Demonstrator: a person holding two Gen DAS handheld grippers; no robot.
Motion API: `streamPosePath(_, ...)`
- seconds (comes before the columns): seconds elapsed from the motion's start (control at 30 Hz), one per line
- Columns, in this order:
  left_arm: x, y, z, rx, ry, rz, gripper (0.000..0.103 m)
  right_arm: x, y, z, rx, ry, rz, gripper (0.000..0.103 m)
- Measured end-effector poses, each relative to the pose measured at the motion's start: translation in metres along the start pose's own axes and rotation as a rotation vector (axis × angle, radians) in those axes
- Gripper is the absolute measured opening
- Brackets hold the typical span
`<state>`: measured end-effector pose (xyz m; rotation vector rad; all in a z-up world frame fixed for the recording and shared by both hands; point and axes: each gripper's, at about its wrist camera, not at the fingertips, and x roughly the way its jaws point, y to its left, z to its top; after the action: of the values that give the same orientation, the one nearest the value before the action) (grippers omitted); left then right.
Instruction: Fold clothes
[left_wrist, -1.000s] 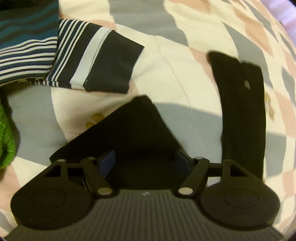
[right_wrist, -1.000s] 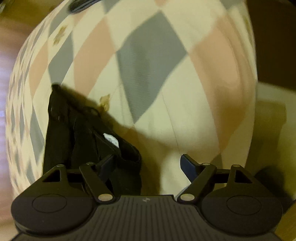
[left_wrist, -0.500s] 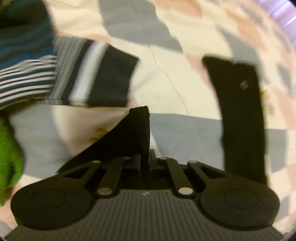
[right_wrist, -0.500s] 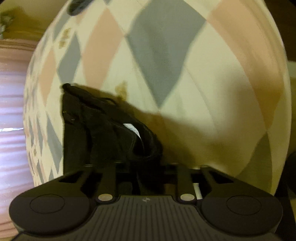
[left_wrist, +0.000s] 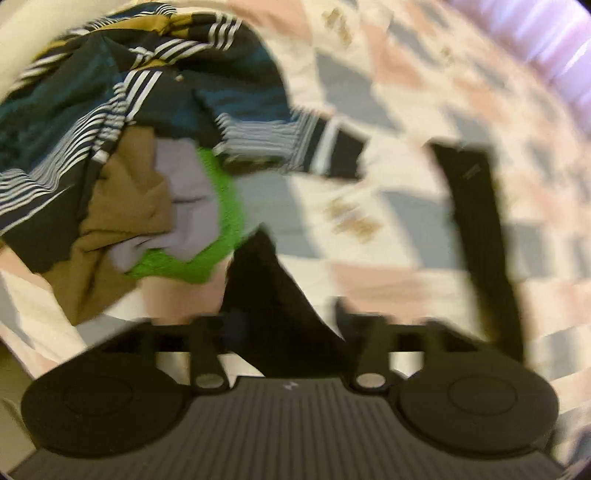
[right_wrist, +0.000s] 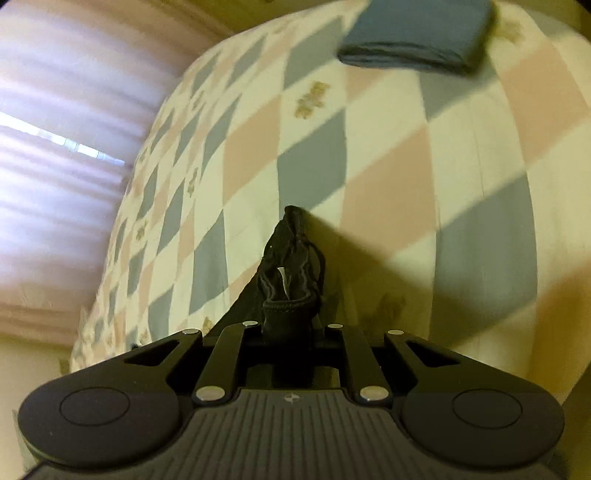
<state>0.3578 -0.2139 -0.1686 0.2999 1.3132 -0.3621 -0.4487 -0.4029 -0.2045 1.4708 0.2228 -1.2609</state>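
With the right hand-held gripper (right_wrist: 290, 332) pinching the black garment (right_wrist: 291, 266) above the bed (right_wrist: 388, 166) and the left hand-held gripper (left_wrist: 284, 321) opening around its other end, the cloth may sag and bunch — spoiling the fold.

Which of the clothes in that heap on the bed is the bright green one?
The fuzzy green piece, at the heap's lower edge nearest the left gripper. A lilac cloth and a brown one lie beside it, under the striped top.
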Motion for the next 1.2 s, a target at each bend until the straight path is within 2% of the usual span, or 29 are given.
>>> streamPosePath(0.03,0.014,0.003,-0.010,0.012,0.015,0.048,0.057,0.008,-0.004,-0.002,-0.019,0.019,-0.023,0.013)
streamPosePath(0.07,0.029,0.010,-0.019,-0.008,0.061,0.104,0.052,0.018,-0.009,-0.006,-0.033,0.045,-0.052,0.015)
streamPosePath(0.1,0.037,0.018,-0.030,-0.049,0.082,0.112,0.044,0.028,-0.017,-0.012,-0.031,0.072,-0.087,0.019)
streamPosePath(0.17,0.032,0.040,-0.059,-0.130,0.060,0.022,0.049,0.048,-0.037,-0.027,0.006,0.126,-0.128,0.025)
streamPosePath(0.2,0.025,0.053,-0.075,-0.164,0.038,-0.007,0.056,0.053,-0.044,-0.034,0.012,0.138,-0.133,0.032)
streamPosePath(0.23,0.018,0.065,-0.091,-0.198,0.017,-0.030,0.064,0.055,-0.050,-0.040,0.008,0.139,-0.129,0.036)
streamPosePath(0.27,0.015,0.078,-0.105,-0.236,0.003,-0.024,0.065,0.057,-0.055,-0.046,0.004,0.140,-0.125,0.040)
streamPosePath(0.37,0.030,0.117,-0.142,-0.403,0.004,-0.065,0.064,0.061,-0.072,-0.057,0.000,0.166,-0.119,0.042)
streamPosePath(0.43,0.050,0.133,-0.156,-0.528,0.021,-0.146,0.061,0.062,-0.084,-0.062,0.026,0.175,-0.115,0.046)
streamPosePath(0.53,0.079,0.134,-0.159,-0.639,-0.007,-0.275,0.056,0.063,-0.094,-0.065,0.043,0.163,-0.100,0.048)
streamPosePath(0.6,0.098,0.127,-0.151,-0.675,-0.039,-0.324,0.053,0.063,-0.097,-0.068,0.043,0.140,-0.101,0.054)
streamPosePath(0.67,0.120,0.118,-0.141,-0.685,-0.043,-0.339,0.049,0.062,-0.100,-0.071,0.054,0.114,-0.088,0.054)
streamPosePath(0.77,0.150,0.106,-0.127,-0.635,-0.010,-0.304,0.032,0.065,-0.105,-0.078,0.078,0.075,-0.060,0.054)
streamPosePath(0.8,0.149,0.103,-0.126,-0.601,-0.020,-0.298,0.017,0.068,-0.107,-0.080,0.091,0.075,-0.050,0.051)
streamPosePath(0.83,0.143,0.101,-0.126,-0.566,-0.036,-0.309,0.003,0.070,-0.109,-0.082,0.105,0.075,-0.039,0.043)
streamPosePath(0.87,0.136,0.100,-0.126,-0.535,-0.052,-0.319,0.003,0.072,-0.111,-0.084,0.120,0.077,-0.029,0.010)
streamPosePath(0.97,0.089,0.112,-0.135,-0.489,-0.121,-0.367,0.002,0.062,-0.102,-0.078,0.113,0.045,-0.020,0.006)
streamPosePath(1.1,0.019,0.148,-0.165,-0.459,-0.201,-0.392,0.002,0.026,-0.072,-0.053,-0.003,0.006,0.051,0.004)
streamPosePath(1.17,0.014,0.163,-0.188,-0.442,-0.175,-0.369,0.002,0.008,-0.063,-0.042,-0.058,-0.007,0.075,0.004)
streamPosePath(1.2,0.026,0.167,-0.199,-0.422,-0.133,-0.329,0.003,0.004,-0.067,-0.041,-0.067,-0.007,0.065,0.004)
